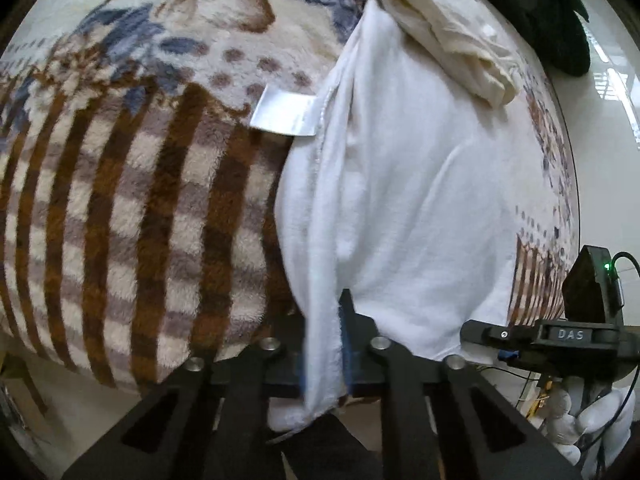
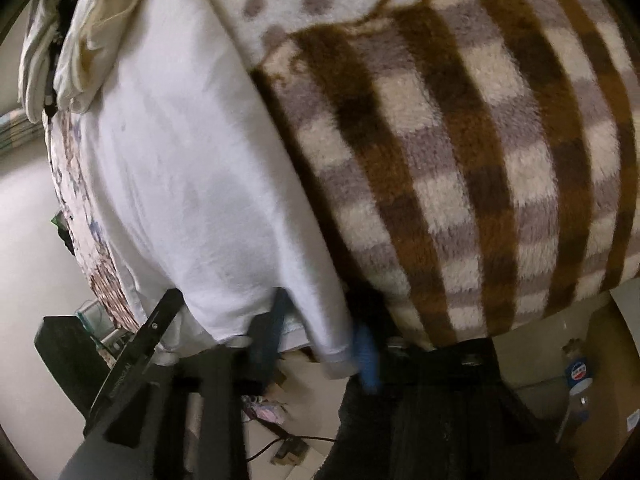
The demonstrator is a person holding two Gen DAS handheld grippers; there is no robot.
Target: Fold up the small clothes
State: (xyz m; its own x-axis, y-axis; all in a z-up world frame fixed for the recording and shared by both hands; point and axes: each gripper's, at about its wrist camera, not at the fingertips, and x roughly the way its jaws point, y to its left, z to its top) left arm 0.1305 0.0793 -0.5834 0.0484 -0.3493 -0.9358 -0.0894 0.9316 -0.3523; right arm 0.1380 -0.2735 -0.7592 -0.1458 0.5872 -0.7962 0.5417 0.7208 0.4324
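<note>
A fleece blanket (image 1: 132,200) with brown and grey checks and blue flowers covers the bed, filling the left wrist view from 9 to 12 o'clock. On it lies a white garment (image 1: 400,184), stretching from 1 o'clock down to 6 o'clock, with a white care label (image 1: 286,114) sticking out of its left edge. A crumpled cream garment (image 1: 448,28) rests on its far end at 1 o'clock. The left claw (image 1: 324,344) at 6 o'clock is clenched on the white garment's near hem, the cloth pinched between the blue pads. At 4 o'clock the right claw (image 1: 520,336) shows from the side. In the right wrist view the white garment runs from 11 to 6 o'clock, and the right claw (image 2: 320,340) grasps its near corner; blur hides the exact pad contact
</note>
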